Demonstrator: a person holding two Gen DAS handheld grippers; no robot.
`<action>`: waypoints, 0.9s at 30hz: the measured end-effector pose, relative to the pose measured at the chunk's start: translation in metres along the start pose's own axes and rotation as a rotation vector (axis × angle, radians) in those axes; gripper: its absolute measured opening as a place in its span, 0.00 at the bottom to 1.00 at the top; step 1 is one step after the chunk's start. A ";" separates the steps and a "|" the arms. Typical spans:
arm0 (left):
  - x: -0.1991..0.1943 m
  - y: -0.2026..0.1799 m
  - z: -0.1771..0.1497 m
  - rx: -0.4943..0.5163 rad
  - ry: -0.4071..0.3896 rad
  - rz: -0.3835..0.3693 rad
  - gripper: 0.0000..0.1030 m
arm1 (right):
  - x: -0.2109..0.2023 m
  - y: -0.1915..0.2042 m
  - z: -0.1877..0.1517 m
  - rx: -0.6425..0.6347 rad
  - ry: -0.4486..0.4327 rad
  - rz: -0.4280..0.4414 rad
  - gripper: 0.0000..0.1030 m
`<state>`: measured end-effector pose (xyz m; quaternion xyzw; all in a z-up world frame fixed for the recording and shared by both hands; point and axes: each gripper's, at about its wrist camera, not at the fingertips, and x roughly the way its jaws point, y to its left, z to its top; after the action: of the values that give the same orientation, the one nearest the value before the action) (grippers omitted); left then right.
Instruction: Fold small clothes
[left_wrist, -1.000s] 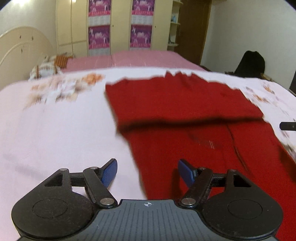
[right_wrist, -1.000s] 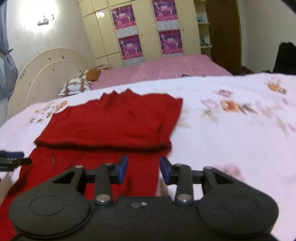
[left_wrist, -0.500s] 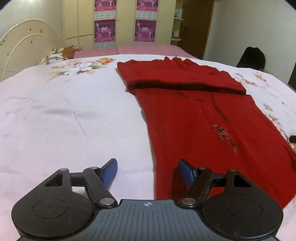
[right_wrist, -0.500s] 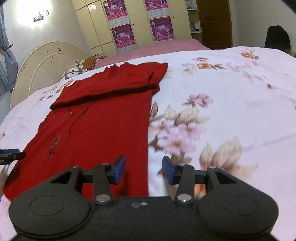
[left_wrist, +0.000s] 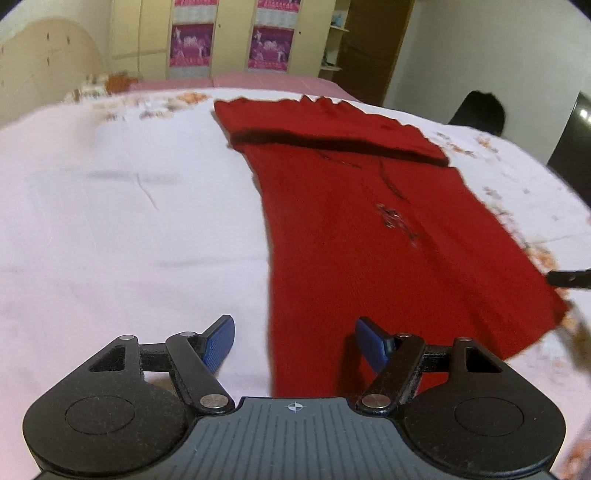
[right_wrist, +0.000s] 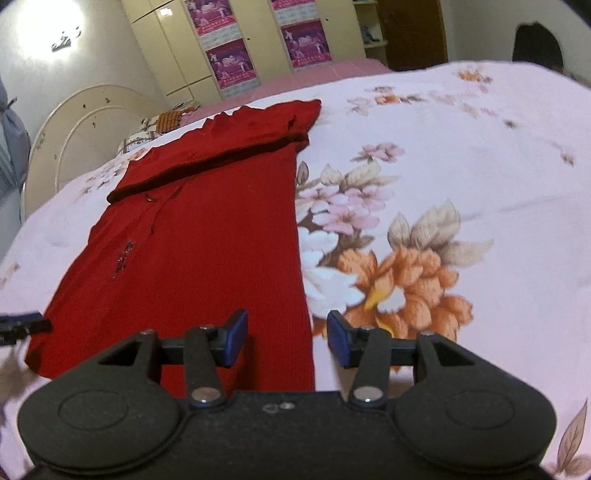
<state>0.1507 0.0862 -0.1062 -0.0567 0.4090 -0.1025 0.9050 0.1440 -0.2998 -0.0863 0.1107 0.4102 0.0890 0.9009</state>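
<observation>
Left wrist view: one red knit garment (left_wrist: 354, 236) lies flat on the bed, running from the upper centre of the frame down to the lower centre. Its weave is fine and ribbed, with a small dark embroidered patch (left_wrist: 397, 223) right of the frame's centre. The far end is folded back on itself into a thick band across the upper centre, with a dark shadowed edge. The bedsheet (left_wrist: 122, 221) is smooth pale pink cotton with faint creases on the left and blurred floral print at the right edge. The left gripper (left_wrist: 293, 338) fills the bottom of the frame: matte black plastic links, two blue ribbed pads, spread wide with nothing between them. Its right pad sits over the garment's near corner, its left pad over bare sheet. A dark tip of the right gripper (left_wrist: 570, 277) enters at the right edge, beside the garment's right corner.

Right wrist view: the same red garment (right_wrist: 207, 251) occupies the left half of the frame, its folded band in the upper centre. The bedsheet (right_wrist: 461, 155) here shows large printed flowers, pink, white and orange, with grey-brown leaves. The right gripper (right_wrist: 286, 338) at the bottom has two blue pads held apart and empty, straddling the garment's right edge. A tip of the left gripper (right_wrist: 22, 323) shows at the left edge. Behind, at the top, are a curved cream headboard (right_wrist: 85, 129), one patterned pillow (right_wrist: 142, 138) and a cream wardrobe bearing four purple posters (right_wrist: 231, 62).
</observation>
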 end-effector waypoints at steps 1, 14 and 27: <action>-0.002 0.002 -0.003 -0.018 0.004 -0.021 0.70 | -0.002 -0.003 -0.002 0.015 0.004 0.008 0.46; 0.000 0.057 -0.031 -0.483 0.122 -0.382 0.57 | -0.009 -0.030 -0.016 0.192 0.054 0.151 0.48; 0.031 0.062 -0.023 -0.526 0.091 -0.457 0.39 | 0.023 -0.036 0.001 0.229 0.143 0.331 0.29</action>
<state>0.1619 0.1391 -0.1550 -0.3733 0.4380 -0.1961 0.7940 0.1620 -0.3287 -0.1121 0.2715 0.4565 0.1963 0.8243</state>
